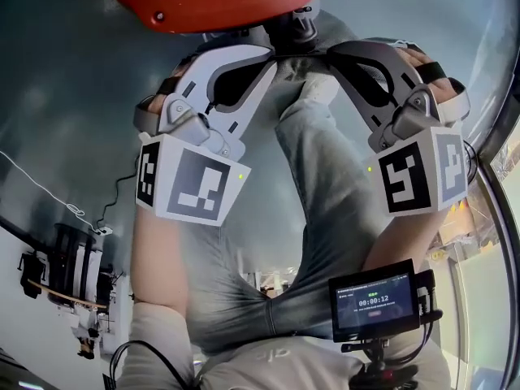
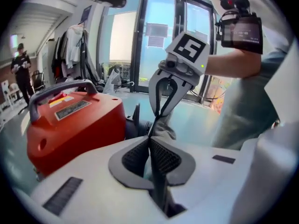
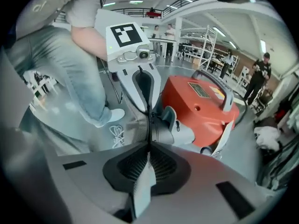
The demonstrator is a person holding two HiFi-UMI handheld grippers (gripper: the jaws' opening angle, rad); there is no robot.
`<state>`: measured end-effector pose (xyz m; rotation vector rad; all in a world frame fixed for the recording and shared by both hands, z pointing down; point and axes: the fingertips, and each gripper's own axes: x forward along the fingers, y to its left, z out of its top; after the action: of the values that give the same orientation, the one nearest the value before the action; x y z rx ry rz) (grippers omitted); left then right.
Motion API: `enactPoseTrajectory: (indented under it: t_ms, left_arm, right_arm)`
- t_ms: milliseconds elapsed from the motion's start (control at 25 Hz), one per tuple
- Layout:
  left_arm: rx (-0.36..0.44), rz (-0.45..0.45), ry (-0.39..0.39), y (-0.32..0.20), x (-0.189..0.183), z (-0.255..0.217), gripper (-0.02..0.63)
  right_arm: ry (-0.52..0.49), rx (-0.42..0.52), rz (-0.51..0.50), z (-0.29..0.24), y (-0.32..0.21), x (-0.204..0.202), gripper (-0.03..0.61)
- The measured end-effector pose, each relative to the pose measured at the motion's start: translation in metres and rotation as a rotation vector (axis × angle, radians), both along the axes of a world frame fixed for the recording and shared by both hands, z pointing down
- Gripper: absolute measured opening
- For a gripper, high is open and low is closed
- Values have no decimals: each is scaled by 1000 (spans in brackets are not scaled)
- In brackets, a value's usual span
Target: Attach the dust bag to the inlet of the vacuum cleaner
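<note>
Right claw point(image 3: 149, 146) pinching grey dust bag point(image 3: 141, 185), left claw point(image 3: 148, 110) opposite, red vacuum cleaner point(image 3: 203, 107) behind

Large industrial workshop hall: storage racks point(image 3: 198, 43), mezzanine railing point(image 3: 135, 11), ceiling strip lights point(image 3: 219, 31).

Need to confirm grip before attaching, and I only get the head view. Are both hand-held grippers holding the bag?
Observer: The right hand-held gripper is shut on a flat grey strip, apparently the dust bag.
Operator: Left one?
Observer: The left hand-held gripper is shut too, with what looks like a pale sliver of the same bag pinched in it.
Operator: Where's the vacuum?
Observer: The red vacuum cleaner stands just past the jaw tips, grey handle on top. I can't see its inlet.
</note>
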<state>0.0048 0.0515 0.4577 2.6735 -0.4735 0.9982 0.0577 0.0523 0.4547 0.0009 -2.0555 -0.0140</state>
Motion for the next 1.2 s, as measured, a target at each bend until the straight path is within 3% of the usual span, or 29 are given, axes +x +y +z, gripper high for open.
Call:
enactPoseTrajectory:
  t_ms: [120, 240, 360, 480, 600, 760, 880, 1080, 1200]
  left_arm:
    - [-38, -63, 31, 2, -7, 4, 15]
    - [-34, -55, -18, 0, -4, -1, 14]
    - [3, -24, -52, -6, -1, -8, 15]
    - [5, -41, -6, -4, -7, -6, 15]
    - [-16, -82, 36, 1, -17, 0, 15]
    - [-15, -92, 24, 2, -16, 3, 14]
    - [5, -58, -38, -4, -11, -4, 15]
    - [-110, -87, 80, -6, -10, -4, 16]
    - [-112, -91, 82, -2, -15, 3, 15]
  right_arm:
    - [-34, 27, -2, -4, -5, -7, 17]
    - [-103, -73, 91, -1, -3, -6, 15]
    - [-63, -124, 108, 4, 2, 0, 14]
    - [-12, -1, 14, -3, -1, -4, 15]
    - [-62, 62, 5, -10, -4, -15, 15]
    - [-197, -65, 131, -4, -3, -15, 15]
    - [-140, -100, 146, 3, -1, -8, 14]
    - [31, -44, 59, 2, -2, -9, 15]
    - [41, -8, 19, -4, -3, -17, 15]
